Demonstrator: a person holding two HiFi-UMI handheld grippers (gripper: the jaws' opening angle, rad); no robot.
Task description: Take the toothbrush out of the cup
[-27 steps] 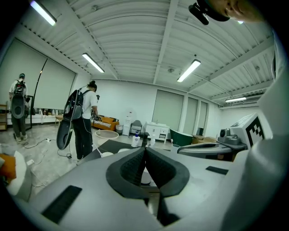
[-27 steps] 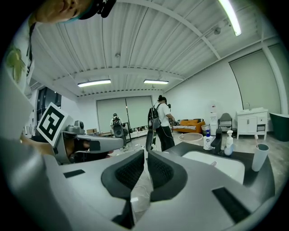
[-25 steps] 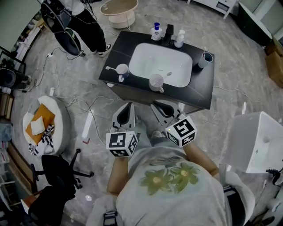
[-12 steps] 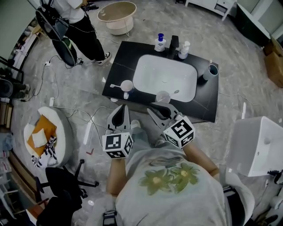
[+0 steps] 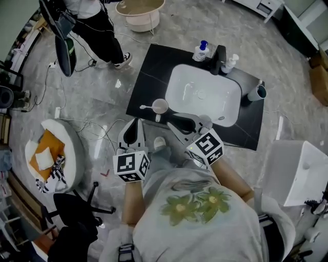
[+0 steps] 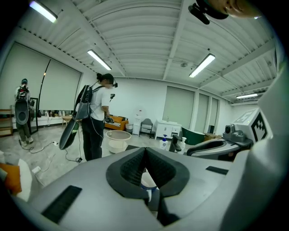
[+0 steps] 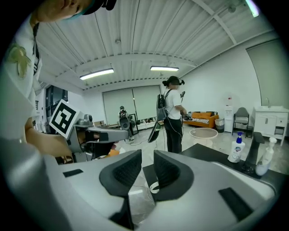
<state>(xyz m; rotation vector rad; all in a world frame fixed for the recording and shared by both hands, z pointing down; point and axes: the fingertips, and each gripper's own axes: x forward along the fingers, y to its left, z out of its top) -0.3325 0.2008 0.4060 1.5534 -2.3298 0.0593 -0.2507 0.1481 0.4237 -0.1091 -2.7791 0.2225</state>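
A white cup point(image 5: 160, 106) stands at the front left of the black counter point(image 5: 146, 77), and a white toothbrush point(image 5: 146, 107) sticks out of it to the left. My left gripper point(image 5: 135, 123) is just short of the counter's front edge, below that cup, jaws shut and empty. Through the hollow of its pads the left gripper point(image 6: 144, 151) view shows the cup point(image 6: 148, 180) close ahead. My right gripper point(image 5: 179, 122) hangs over the counter's front edge by the white basin point(image 5: 205, 94), jaws slightly open and empty. The right gripper point(image 7: 146, 158) view shows the cup's rim point(image 7: 155, 186).
A grey-blue cup point(image 5: 256, 92) stands at the counter's right end. Two soap bottles point(image 5: 201, 51) and a black faucet point(image 5: 220, 52) line the back. A person point(image 5: 87, 20) and a beige tub point(image 5: 141, 10) are beyond; a white bin point(image 5: 302, 164) is right, cables and a round cushion point(image 5: 48, 148) left.
The counter has slid right and nearer in the head view as I moved up to it. Both grippers now reach its front edge, with the left one nearer the toothbrush cup.
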